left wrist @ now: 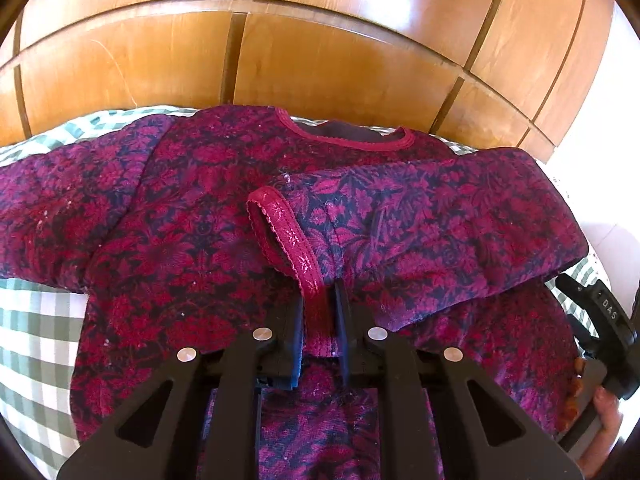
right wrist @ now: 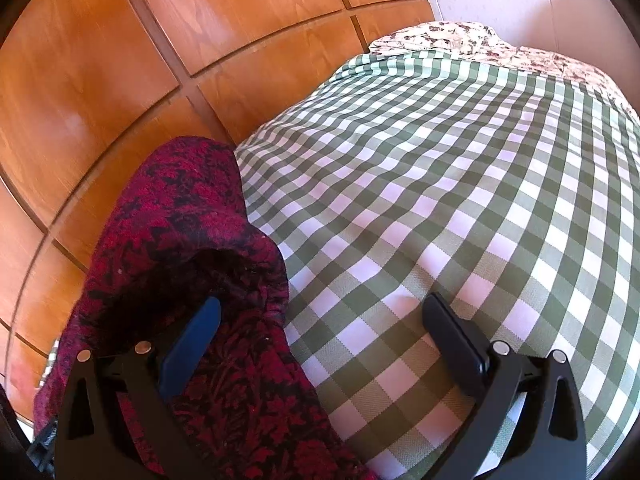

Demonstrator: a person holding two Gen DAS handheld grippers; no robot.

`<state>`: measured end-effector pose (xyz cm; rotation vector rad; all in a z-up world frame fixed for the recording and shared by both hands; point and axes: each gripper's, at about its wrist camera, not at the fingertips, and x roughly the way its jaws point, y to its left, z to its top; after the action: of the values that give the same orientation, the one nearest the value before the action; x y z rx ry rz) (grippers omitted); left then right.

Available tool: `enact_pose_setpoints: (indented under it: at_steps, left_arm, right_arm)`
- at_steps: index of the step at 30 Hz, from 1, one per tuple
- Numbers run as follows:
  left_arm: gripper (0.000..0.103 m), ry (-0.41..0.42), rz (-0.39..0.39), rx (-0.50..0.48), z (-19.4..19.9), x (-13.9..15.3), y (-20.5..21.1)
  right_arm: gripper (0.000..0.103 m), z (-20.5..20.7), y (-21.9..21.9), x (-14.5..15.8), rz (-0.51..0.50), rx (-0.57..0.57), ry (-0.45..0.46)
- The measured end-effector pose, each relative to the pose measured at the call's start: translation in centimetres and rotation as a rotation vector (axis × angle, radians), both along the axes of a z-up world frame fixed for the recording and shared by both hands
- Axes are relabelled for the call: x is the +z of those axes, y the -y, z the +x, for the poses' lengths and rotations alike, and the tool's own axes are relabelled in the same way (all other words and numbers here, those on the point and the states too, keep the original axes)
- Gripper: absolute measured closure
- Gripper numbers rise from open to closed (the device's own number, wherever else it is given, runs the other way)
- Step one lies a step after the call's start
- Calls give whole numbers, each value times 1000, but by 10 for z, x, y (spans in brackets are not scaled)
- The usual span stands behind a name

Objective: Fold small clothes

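A small dark-red and navy floral top (left wrist: 192, 216) lies spread, neck away from me, on a green-and-white checked bedcover (left wrist: 36, 340). Its right sleeve (left wrist: 440, 220) is folded across the chest, and the red lace cuff (left wrist: 288, 236) runs down into my left gripper (left wrist: 320, 292), which is shut on it. In the right wrist view my right gripper (right wrist: 324, 308) stands wide open just above the bedcover (right wrist: 440, 160). Its left blue pad (right wrist: 192, 344) hangs over the top's folded edge (right wrist: 180, 208), and nothing lies pinched between the fingers.
Wooden panelled cupboard doors (left wrist: 320, 60) stand close behind the bed. A floral pillow (right wrist: 460, 40) lies at the bed's far end. The black frame of my right gripper (left wrist: 612, 316) and a person's thumb (left wrist: 606, 404) show at the left wrist view's right edge.
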<state>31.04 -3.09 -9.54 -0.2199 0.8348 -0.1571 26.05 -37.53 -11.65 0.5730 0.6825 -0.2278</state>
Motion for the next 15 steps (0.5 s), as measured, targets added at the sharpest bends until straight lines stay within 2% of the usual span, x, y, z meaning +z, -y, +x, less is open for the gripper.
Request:
enact_pose_setpoints:
  at_steps: [6,9,11,12,13,15]
  left_arm:
    - [90,9,-44,1,-1,-3,-5]
    - [90,12,-47,2,-3,-3,-7]
    - [90,12,-51,2,-3,-3,-7]
    - [90,12,-53,2,-4,-3,-8]
    - [90,12,-56,2,-4,-3,-9]
    - [90,11,-64,5,-4,-4,-11]
  right_arm:
    - [2,-13,10,17,3,-4,-34]
    - [2,-18,13,49,-38,-7,102]
    - [2,-11,8,74,-85,36,216]
    - [2,-5,5,80,-95,58,228]
    - [2,9,1,83,-103,88,213]
    - [2,36,-6,75,-135,121,127]
